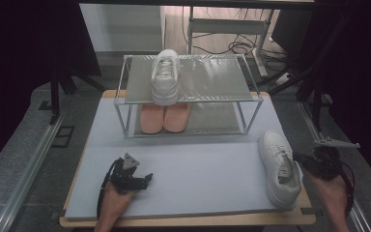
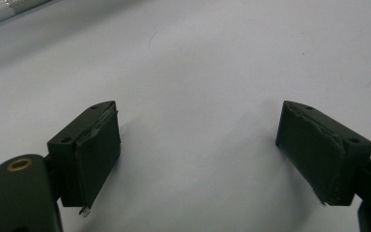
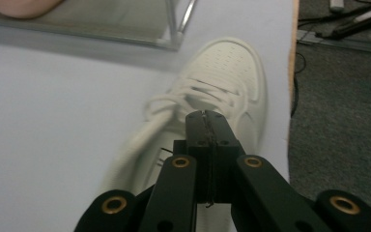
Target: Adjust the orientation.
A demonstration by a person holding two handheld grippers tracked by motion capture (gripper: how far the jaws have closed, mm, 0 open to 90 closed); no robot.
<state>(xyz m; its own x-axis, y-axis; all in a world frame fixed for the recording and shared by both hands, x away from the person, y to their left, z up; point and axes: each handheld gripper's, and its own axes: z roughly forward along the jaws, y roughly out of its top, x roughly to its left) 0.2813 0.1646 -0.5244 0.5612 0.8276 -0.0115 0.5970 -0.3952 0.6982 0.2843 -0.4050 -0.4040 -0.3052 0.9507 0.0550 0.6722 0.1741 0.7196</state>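
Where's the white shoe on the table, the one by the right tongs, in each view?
High view: shoe at lower right on the mat, beside the right tongs.
Right gripper view: centre, toe toward top right, behind the shut jaws.
Left gripper view: not there.
Shared landmark: the rack, whose corner post sits just beyond the toe.

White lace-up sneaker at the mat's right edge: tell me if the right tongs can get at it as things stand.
Probably yes. The right tongs are shut right at the white lace-up sneaker, near its heel opening, and nothing stands between them; they would need to open first.
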